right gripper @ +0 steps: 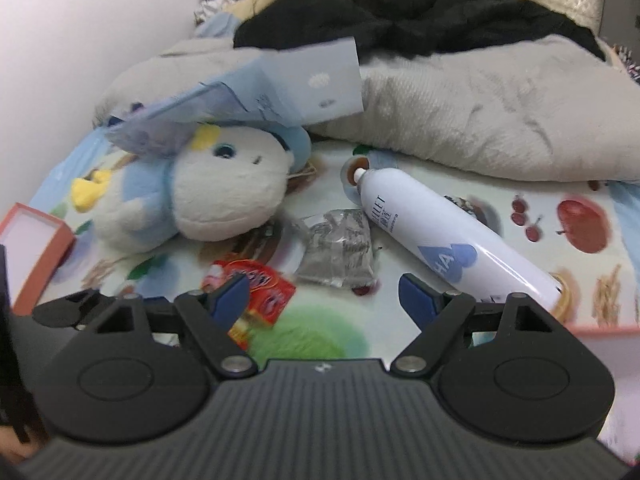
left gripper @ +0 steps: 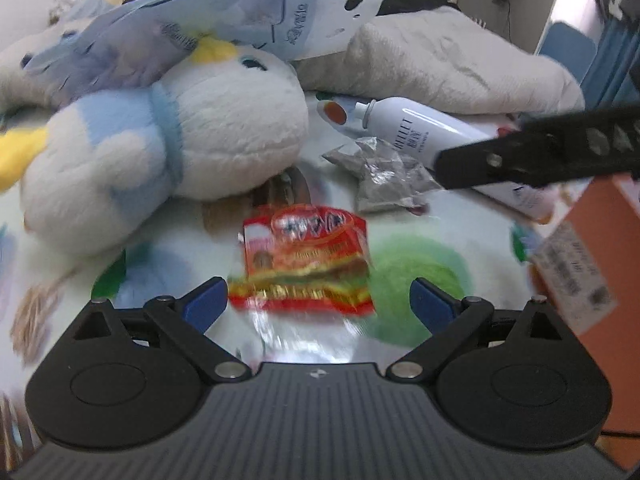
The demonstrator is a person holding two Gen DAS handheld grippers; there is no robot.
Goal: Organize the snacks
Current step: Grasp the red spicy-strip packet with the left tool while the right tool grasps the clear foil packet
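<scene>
A red snack packet [left gripper: 308, 264] lies flat on the printed bed sheet [left gripper: 460, 240], just ahead of and between the blue pads of my left gripper [left gripper: 320, 300], which stands open and does not press on it. A crumpled silver packet [left gripper: 384, 176] lies farther off. In the right wrist view that silver packet [right gripper: 336, 252] sits ahead of my right gripper [right gripper: 324, 300], which is open and holds nothing. The red packet [right gripper: 260, 292] is partly hidden behind its left finger. A black finger of the right gripper [left gripper: 540, 152] crosses the left view's right side.
A white spray can [right gripper: 440, 236] lies beside the silver packet. A white and blue plush toy [left gripper: 160, 152] lies left of the packets under a pale blue paper bag [left gripper: 240, 20]. An orange box [left gripper: 592, 260] stands at right. A beige blanket [right gripper: 480, 120] and dark clothes fill the back.
</scene>
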